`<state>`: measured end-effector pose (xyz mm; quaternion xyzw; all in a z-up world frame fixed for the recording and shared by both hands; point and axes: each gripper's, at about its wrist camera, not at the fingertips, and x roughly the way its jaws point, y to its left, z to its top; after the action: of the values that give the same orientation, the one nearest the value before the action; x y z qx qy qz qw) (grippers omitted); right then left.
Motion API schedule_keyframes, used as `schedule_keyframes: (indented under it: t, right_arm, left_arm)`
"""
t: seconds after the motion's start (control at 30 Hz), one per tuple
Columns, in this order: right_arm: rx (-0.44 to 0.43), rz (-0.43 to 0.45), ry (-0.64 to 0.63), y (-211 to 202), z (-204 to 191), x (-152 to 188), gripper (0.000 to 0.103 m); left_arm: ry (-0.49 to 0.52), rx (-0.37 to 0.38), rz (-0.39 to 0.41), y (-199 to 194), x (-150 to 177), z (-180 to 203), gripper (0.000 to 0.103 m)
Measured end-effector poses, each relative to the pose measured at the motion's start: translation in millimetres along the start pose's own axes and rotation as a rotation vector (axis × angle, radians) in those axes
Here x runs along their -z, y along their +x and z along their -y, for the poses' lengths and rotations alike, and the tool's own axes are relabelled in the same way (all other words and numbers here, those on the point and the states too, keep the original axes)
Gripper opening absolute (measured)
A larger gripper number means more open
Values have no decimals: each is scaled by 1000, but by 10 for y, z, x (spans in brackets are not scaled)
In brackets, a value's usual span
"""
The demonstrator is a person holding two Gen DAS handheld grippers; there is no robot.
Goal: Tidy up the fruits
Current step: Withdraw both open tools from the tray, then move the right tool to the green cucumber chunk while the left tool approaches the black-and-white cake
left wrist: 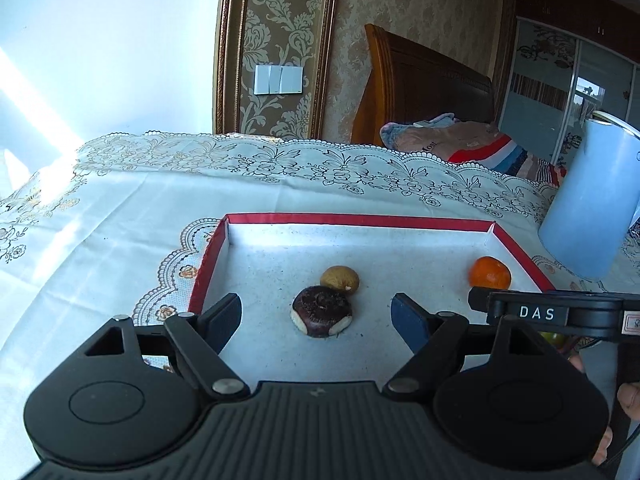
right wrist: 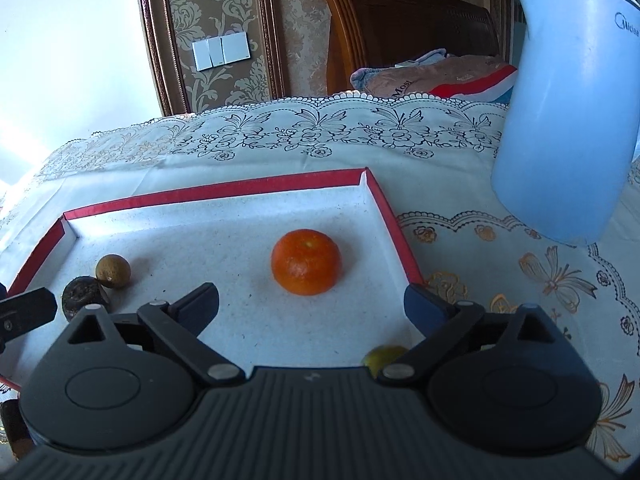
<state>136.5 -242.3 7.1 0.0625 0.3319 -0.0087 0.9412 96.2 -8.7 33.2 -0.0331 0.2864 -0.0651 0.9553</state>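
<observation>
Both claws hang spread wide over the red-rimmed tray (right wrist: 376, 184), gripping nothing. The orange (right wrist: 306, 262) lies at 12 o'clock from the right claw (right wrist: 310, 306). The dark water chestnut (left wrist: 322, 311) rests between the left claw's (left wrist: 316, 316) fingers, untouched, with the brown longan (left wrist: 340, 279) touching it at 1 o'clock.

Lacy embroidered tablecloth (right wrist: 280, 140), a matt card tray (right wrist: 224, 190) edged in red, a dimpled glossy orange (right wrist: 306, 262), a smooth plastic kettle (right wrist: 568, 120).
</observation>
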Motion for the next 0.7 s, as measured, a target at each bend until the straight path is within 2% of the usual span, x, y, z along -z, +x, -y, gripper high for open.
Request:
schedule_keyframes:
  t: [0.17, 0.3, 0.43, 0.57, 0.7]
  right_arm:
    - [-6, 5, -17, -192, 30, 165, 99]
    - [-1, 51, -56, -401, 16, 282, 99]
    - [-12, 79, -60, -589, -2, 341, 100]
    - [-54, 73, -14, -666, 60, 406, 100]
    - [-53, 71, -7, -710, 103, 467, 100]
  left_arm:
    - [0, 4, 34, -259, 188, -114, 82]
    - [31, -33, 66, -371, 300, -125, 82]
    - [29, -22, 45, -384, 358, -165, 82]
    - [17, -27, 29, -378, 412, -221, 82]
    - [23, -26, 30, -404, 468, -242, 82]
